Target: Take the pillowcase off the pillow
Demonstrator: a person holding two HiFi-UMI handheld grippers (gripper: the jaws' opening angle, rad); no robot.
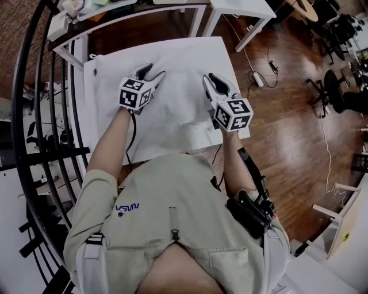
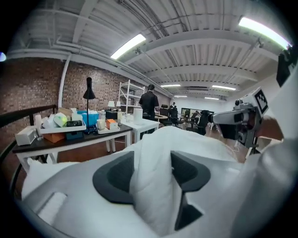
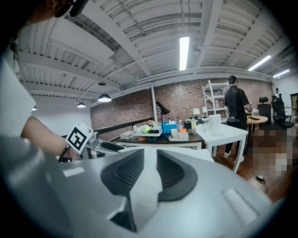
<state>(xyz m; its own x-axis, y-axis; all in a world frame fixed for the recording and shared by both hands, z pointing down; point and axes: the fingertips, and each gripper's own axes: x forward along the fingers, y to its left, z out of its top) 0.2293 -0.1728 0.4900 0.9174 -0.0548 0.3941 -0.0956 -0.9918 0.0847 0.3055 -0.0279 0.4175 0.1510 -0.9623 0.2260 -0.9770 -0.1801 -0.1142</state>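
The white pillow in its pillowcase lies flat on a white table in the head view. My left gripper rests on its far left part. In the left gripper view a thick raised fold of the pillowcase stands between the jaws of that gripper, which are spread and loose around it. My right gripper sits at the pillow's right side. In the right gripper view its jaws stand close together, pinching a thin strip of the white pillowcase.
A black railing curves along the left. Behind the pillow stand a dark table with clutter and a white table. Wooden floor with cables lies to the right. A person stands by shelves in the distance.
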